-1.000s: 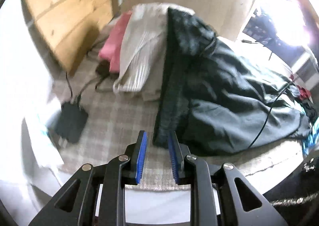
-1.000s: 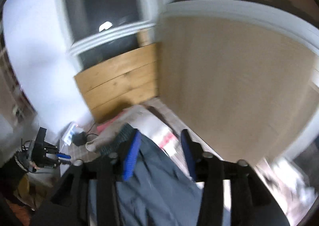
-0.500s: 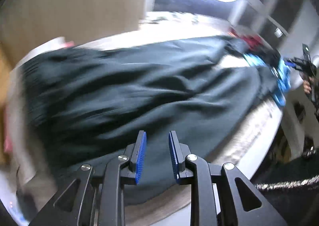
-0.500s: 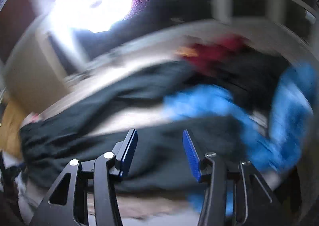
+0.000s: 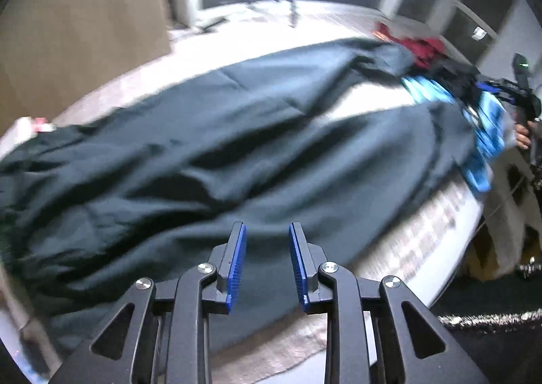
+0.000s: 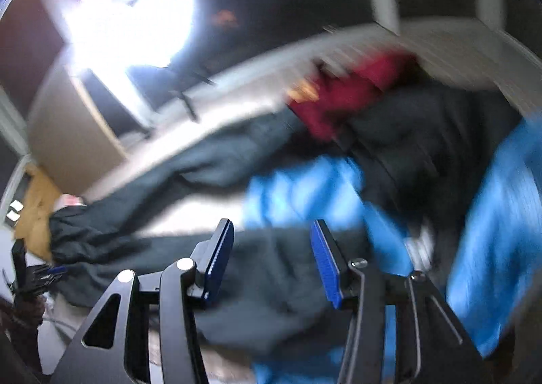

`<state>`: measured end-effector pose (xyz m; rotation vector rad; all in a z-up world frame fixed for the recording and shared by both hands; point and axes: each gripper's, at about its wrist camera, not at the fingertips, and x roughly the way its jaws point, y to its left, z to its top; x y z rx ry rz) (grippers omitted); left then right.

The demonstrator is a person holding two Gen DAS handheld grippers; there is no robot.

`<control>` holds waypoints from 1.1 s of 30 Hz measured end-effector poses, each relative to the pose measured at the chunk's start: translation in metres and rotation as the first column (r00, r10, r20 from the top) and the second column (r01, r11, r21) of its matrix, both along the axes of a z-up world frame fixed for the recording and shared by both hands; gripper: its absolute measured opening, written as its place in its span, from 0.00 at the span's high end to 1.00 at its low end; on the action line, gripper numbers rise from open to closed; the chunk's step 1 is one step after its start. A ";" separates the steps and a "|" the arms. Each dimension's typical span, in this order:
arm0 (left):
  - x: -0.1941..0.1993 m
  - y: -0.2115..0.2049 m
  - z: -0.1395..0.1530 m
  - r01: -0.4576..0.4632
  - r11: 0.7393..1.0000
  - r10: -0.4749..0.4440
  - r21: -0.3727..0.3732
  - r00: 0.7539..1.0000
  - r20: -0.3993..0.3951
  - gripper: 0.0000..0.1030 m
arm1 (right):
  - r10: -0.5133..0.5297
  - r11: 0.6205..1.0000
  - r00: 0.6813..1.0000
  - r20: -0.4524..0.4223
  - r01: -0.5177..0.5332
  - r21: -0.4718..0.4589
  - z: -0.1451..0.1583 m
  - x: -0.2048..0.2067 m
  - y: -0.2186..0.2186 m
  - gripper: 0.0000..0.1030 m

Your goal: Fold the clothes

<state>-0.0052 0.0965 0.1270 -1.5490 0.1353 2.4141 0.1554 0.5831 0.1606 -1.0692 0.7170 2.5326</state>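
A pair of dark green trousers lies spread lengthwise over the bed, its two legs running toward the far right. My left gripper hovers open above the near leg with nothing between its blue pads. In the blurred right wrist view the same trousers lie under my right gripper, which stands open and holds nothing, over the leg ends. A bright blue garment lies beside those leg ends.
More clothes are heaped at the foot of the bed: a red garment, a black one and the blue one. The light bedcover drops off at the near right edge. A tan panel stands at the far left.
Both views have swung from the headboard end to the foot of the bed. The trousers, a second ago hanging upright, now lie flat along the bed. Both grippers stay open.
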 end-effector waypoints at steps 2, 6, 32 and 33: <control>-0.002 -0.023 0.016 -0.078 0.995 0.076 -0.062 0.997 -0.028 0.74 | 0.081 0.994 0.997 0.000 -0.080 0.077 0.018 -0.035 0.002 0.54; 0.001 -0.089 0.045 -0.236 0.954 0.226 -0.185 0.971 -0.075 0.66 | 0.201 0.947 0.977 0.068 -0.212 0.240 0.040 -0.095 -0.011 0.54; -0.140 -0.300 -0.019 -0.202 0.926 0.226 -0.320 0.973 0.040 0.33 | 0.672 0.569 0.620 0.406 -0.782 0.253 -0.055 -0.401 -0.178 0.48; -0.141 -0.300 -0.021 -0.201 0.930 0.223 -0.307 0.974 0.040 0.42 | 0.686 0.548 0.595 0.419 -0.801 0.241 -0.063 -0.411 -0.183 0.48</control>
